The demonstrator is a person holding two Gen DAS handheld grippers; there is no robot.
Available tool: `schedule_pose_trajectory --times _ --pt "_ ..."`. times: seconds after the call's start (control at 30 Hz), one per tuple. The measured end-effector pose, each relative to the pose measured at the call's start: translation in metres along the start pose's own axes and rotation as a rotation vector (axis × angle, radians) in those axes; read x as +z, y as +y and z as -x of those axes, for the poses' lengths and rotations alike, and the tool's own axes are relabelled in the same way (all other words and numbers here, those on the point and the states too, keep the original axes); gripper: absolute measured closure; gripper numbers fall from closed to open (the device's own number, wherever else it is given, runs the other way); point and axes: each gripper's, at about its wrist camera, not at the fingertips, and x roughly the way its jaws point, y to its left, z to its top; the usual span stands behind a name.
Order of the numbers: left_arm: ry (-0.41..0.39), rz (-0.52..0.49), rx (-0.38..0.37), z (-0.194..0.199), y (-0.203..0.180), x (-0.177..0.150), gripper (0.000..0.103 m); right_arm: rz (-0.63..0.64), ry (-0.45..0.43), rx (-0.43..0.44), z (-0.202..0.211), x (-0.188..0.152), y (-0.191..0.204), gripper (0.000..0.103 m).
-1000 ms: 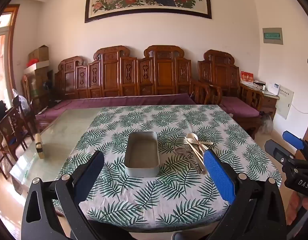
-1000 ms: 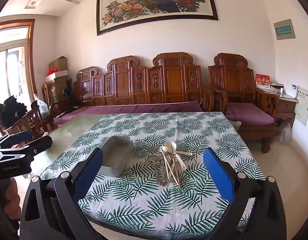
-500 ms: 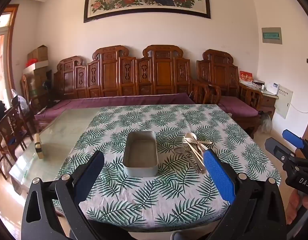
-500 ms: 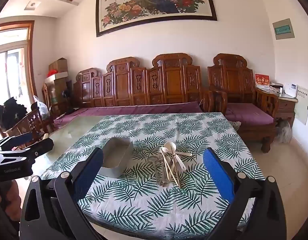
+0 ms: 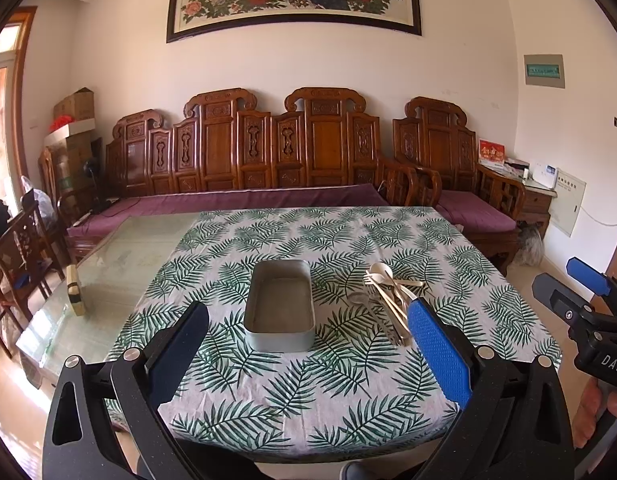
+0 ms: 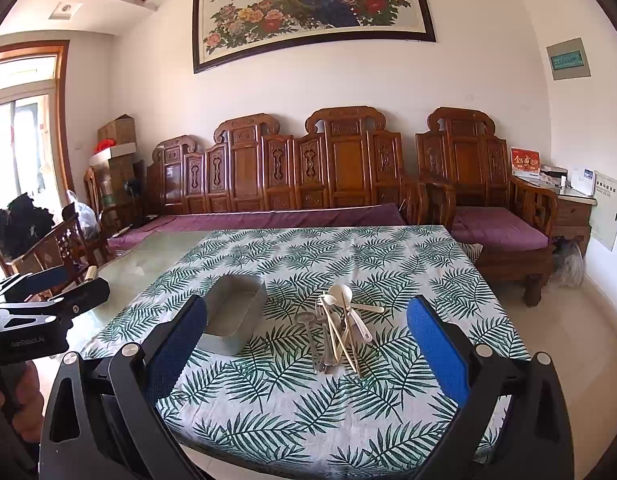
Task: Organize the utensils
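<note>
Right wrist view: utensils (image 6: 340, 328) lie lengthwise, bowls pointing away.

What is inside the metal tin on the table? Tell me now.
The metal tin holds nothing visible: its bare grey floor shows in the left wrist view. The utensils lie in a pile beside it on the tablecloth. Its near wall hides a thin strip of the floor.

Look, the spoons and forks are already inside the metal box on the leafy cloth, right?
Not quite. The box is empty. The spoons and forks lie in a heap on the leafy cloth beside it, to its right. Both wrist views show this, the left one looking straight into the box.
</note>
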Motion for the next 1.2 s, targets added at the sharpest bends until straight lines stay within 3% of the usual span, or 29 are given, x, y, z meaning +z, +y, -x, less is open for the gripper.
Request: schedule_pose_trajectory --times 1.2 --pt "-0.001 0.006 -0.011 -0.0006 -0.0021 0.0014 0.006 0.001 0.000 0.003 -0.0053 -0.0040 0.0011 0.003"
